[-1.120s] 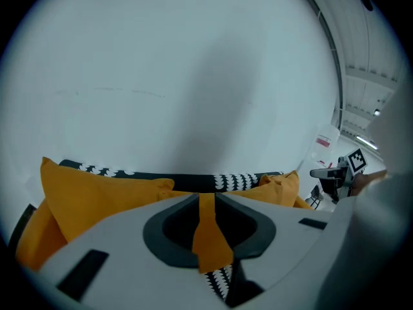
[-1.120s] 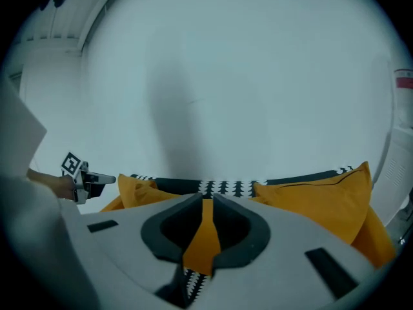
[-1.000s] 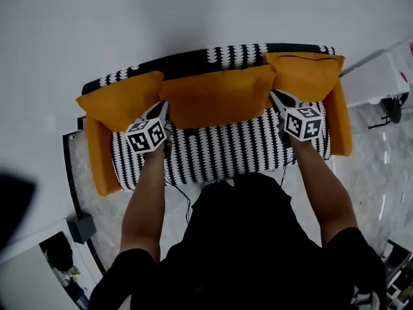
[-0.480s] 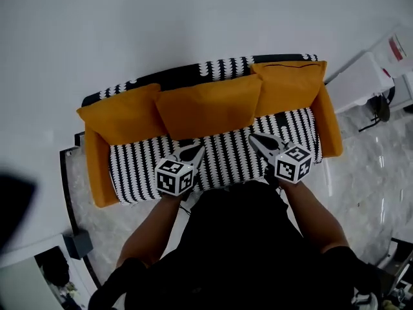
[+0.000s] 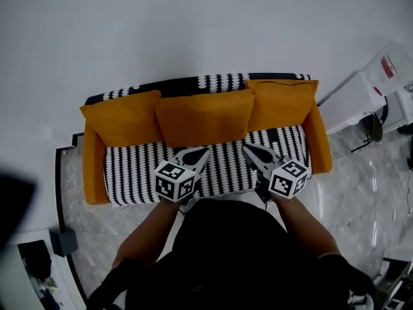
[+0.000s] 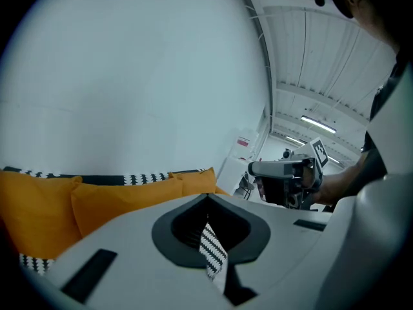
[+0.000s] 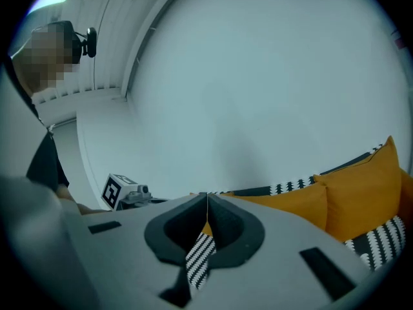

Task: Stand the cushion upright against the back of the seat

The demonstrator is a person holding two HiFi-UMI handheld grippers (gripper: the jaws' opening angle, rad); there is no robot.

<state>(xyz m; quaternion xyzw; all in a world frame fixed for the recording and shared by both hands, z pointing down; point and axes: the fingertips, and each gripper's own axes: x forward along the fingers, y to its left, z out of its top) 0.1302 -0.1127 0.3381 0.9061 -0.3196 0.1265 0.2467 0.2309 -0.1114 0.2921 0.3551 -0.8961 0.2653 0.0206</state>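
Three orange cushions stand upright against the back of the black-and-white patterned sofa. The middle cushion sits between the left cushion and the right cushion. My left gripper hovers over the front of the seat, shut and empty, short of the middle cushion. My right gripper is shut and empty too, over the seat's right half. The left gripper view has its jaws closed before the cushion row. The right gripper view has its jaws closed, with cushions behind.
Orange armrests close off the seat at both ends. The sofa backs onto a white wall. White cabinets stand to the right on the marble floor. A small dark box sits at lower left.
Both grippers have drawn back from the middle cushion's lower corners to the front of the seat, nearer the person. The cushion stays upright against the back.
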